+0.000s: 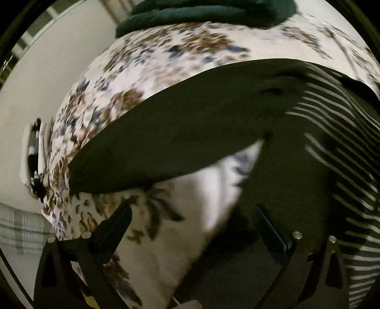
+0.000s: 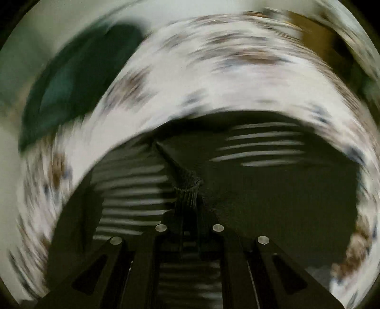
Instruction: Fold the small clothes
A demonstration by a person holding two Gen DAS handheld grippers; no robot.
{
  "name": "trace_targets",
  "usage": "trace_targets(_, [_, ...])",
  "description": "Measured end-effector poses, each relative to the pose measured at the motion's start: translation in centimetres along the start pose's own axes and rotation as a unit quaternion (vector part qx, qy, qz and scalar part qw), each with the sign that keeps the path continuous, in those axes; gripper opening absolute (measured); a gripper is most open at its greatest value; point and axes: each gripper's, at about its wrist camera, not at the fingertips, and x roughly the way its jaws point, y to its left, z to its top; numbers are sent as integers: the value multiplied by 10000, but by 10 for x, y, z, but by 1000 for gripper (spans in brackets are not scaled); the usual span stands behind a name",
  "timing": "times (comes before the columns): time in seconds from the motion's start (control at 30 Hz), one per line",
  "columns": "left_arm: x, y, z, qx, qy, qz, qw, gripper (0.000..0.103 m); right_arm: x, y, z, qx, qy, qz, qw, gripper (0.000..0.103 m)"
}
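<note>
A small black garment with white stripes point(image 1: 213, 133) lies on a floral bedsheet point(image 1: 166, 59). In the left wrist view its plain black part spreads across the middle and its striped part point(image 1: 344, 147) runs down the right. My left gripper point(image 1: 192, 214) is open just above the sheet, its right finger over black cloth, with nothing between the jaws. In the blurred right wrist view, my right gripper point(image 2: 188, 190) is shut on a bunched fold of the garment point(image 2: 273, 190), with stripes point(image 2: 133, 190) to its left.
A dark green folded cloth point(image 1: 201, 12) lies at the far edge of the sheet; it also shows in the right wrist view point(image 2: 78, 80) at upper left. The bed edge and a pale wall point(image 1: 47, 71) are on the left.
</note>
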Motion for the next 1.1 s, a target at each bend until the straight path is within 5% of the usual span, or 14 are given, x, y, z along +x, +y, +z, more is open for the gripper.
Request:
trace_targets(0.13, [19, 29, 4, -219, 45, 25, 9997, 103, 53, 120, -20, -1112, 156, -200, 9935, 8])
trace_targets(0.33, [37, 54, 10, -387, 82, 1, 9992, 103, 76, 176, -40, -1523, 329, -490, 9866, 8])
trace_targets(0.43, [40, 65, 14, -462, 97, -46, 9989, 103, 65, 159, -37, -1389, 616, -282, 9880, 11])
trace_targets(0.57, [34, 89, 13, -544, 64, -159, 9984, 103, 25, 108, -39, -442, 910, 687, 9925, 64])
trace_targets(0.6, [33, 99, 11, -602, 89, -225, 9979, 103, 13, 94, -43, -232, 875, 806, 9926, 71])
trace_targets(0.77, [39, 152, -5, -1097, 497, -573, 9911, 103, -32, 29, -82, 426, 826, 521, 9943, 73])
trace_targets(0.97, [71, 231, -31, -2349, 896, -783, 9647, 103, -35, -37, -116, 1023, 958, 4, 9901, 73])
trace_targets(1.1, [104, 281, -49, -3656, 1118, -1225, 9159, 103, -23, -60, -128, 1275, 1127, -239, 9851, 73])
